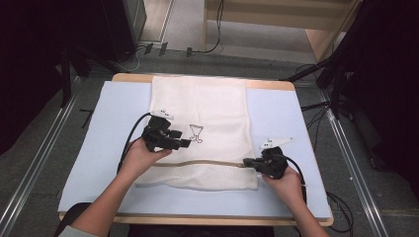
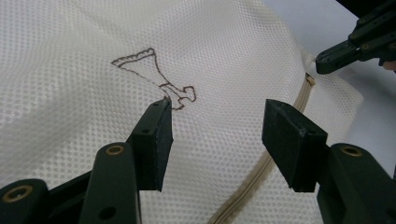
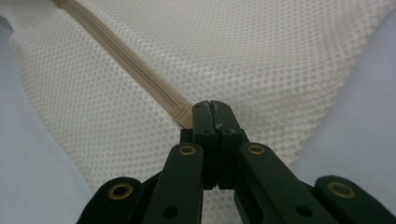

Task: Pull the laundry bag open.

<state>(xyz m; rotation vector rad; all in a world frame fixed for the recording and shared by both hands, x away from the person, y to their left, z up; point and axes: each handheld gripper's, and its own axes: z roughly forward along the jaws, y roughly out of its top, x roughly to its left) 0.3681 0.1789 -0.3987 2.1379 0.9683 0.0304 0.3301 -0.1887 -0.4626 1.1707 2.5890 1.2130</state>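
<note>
A white mesh bag [image 1: 207,106] lies flat on a pale blue mat [image 1: 279,118]. A beige zipper [image 1: 207,163] runs across its near end, and a brown stitched emblem [image 1: 196,133] sits near its middle. My left gripper [image 1: 185,143] hovers over the bag just left of the emblem [image 2: 154,77], its jaws open and pointing right, with only mesh [image 2: 219,56] between them. My right gripper [image 1: 248,162] is at the bag's right edge. There its jaws [image 3: 211,105] are shut tight at the right end of the zipper [image 3: 126,56], pinching the bag.
The mat covers a wooden table [image 1: 133,77]. Bare mat lies left and right of the bag. Beyond the table are grey floor, cables [image 1: 212,47], dark stands at both sides and a wooden frame [image 1: 316,39] at the back right.
</note>
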